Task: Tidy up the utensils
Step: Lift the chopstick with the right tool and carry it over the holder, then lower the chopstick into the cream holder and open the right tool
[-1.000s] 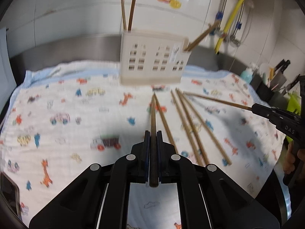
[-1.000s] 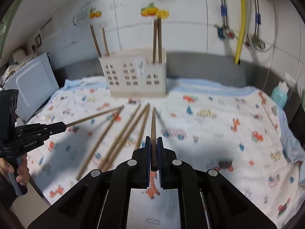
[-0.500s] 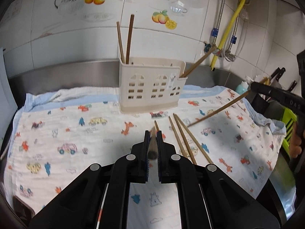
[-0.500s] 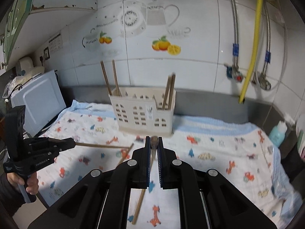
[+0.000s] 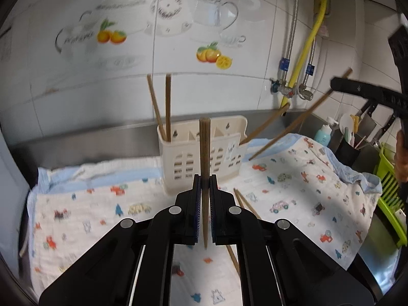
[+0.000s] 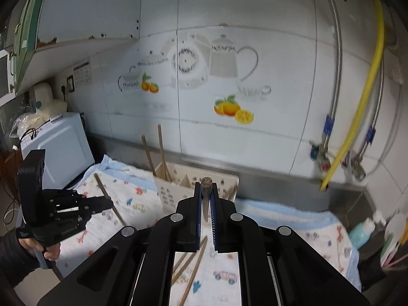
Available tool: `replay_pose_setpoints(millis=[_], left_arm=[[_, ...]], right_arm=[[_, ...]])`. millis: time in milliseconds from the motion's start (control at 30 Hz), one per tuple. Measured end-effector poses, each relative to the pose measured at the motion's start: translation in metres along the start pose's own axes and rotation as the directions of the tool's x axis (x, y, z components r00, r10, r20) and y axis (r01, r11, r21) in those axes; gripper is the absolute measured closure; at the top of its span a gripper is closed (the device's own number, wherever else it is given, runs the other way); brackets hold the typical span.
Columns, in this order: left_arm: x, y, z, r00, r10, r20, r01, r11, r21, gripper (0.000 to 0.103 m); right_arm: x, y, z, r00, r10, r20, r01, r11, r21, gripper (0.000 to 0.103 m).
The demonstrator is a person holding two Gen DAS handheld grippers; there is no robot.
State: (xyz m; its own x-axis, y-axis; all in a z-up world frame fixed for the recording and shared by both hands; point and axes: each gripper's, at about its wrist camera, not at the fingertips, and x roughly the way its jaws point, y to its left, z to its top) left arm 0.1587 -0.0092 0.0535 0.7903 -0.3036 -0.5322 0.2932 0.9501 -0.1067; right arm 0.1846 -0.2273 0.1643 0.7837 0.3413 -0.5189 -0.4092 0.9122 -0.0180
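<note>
A cream slotted utensil holder [image 5: 204,153] stands on the patterned cloth [image 5: 318,191] by the wall; it also shows in the right wrist view [image 6: 176,186]. Two chopsticks [image 5: 167,107] stand in its left end, one [image 5: 265,125] leans from its right end. My left gripper [image 5: 204,178] is shut on a brown chopstick [image 5: 204,148], held upright in front of the holder. My right gripper [image 6: 206,187] is shut on another chopstick [image 6: 206,196], raised above the cloth; it appears at right in the left wrist view [image 5: 339,84]. Loose chopsticks [image 6: 193,267] lie on the cloth.
A white appliance [image 6: 61,150] stands at the left. Yellow hose and valves [image 5: 295,86] hang on the tiled wall. A blue bottle [image 5: 322,135], a knife holder [image 5: 349,148] and a green rack [image 5: 390,193] stand to the right.
Both grippers lifted their chopsticks off the cloth and tilted them up. The left chopstick went from lying flat to upright before the holder. The right gripper rose higher.
</note>
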Motion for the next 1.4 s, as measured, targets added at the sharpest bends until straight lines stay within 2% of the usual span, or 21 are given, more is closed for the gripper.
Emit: replay_pose_setpoints(millis=[200,333,500,733,867,1200,1400], left_arm=[[-0.01,-0.005,0.035,0.998,-0.014,0.06,0.013,1.0,0.018,0.098],[-0.022,-0.008,0.066,0.991,-0.006,0.136,0.002,1.0,0.029,0.098],[-0.023,-0.01,0.103,0.977,0.041,0.21,-0.048,0.998,0.028,0.098],[-0.008,-0.004,0.133,0.957,0.096,0.275,-0.096,0.995,-0.01,0.098],[0.011,0.002,0.137,0.952,0.134,0.274,-0.126,0.991,-0.048,0.098],[0.055,0.021,0.124,0.979,0.123,0.165,-0.107,0.989,-0.103,0.098],[0.064,0.022,0.122,0.984,0.12,0.13,-0.107,0.989,-0.098,0.097]], right_arm=[[0.005,-0.001,0.033,0.999,-0.012,0.033,0.012,1.0,-0.014,0.096],[0.017,-0.004,0.045,0.999,-0.031,0.031,0.032,0.999,-0.015,0.096],[0.041,-0.009,0.048,0.999,-0.047,-0.015,0.047,0.999,-0.016,0.096],[0.069,-0.015,0.04,0.997,-0.037,-0.061,0.036,0.999,-0.004,0.096],[0.08,-0.016,0.035,0.997,-0.028,-0.078,0.028,1.0,-0.004,0.096],[0.095,-0.018,0.028,0.994,-0.018,-0.107,0.018,1.0,-0.003,0.096],[0.101,-0.02,0.026,0.993,-0.026,-0.117,0.026,1.0,-0.001,0.096]])
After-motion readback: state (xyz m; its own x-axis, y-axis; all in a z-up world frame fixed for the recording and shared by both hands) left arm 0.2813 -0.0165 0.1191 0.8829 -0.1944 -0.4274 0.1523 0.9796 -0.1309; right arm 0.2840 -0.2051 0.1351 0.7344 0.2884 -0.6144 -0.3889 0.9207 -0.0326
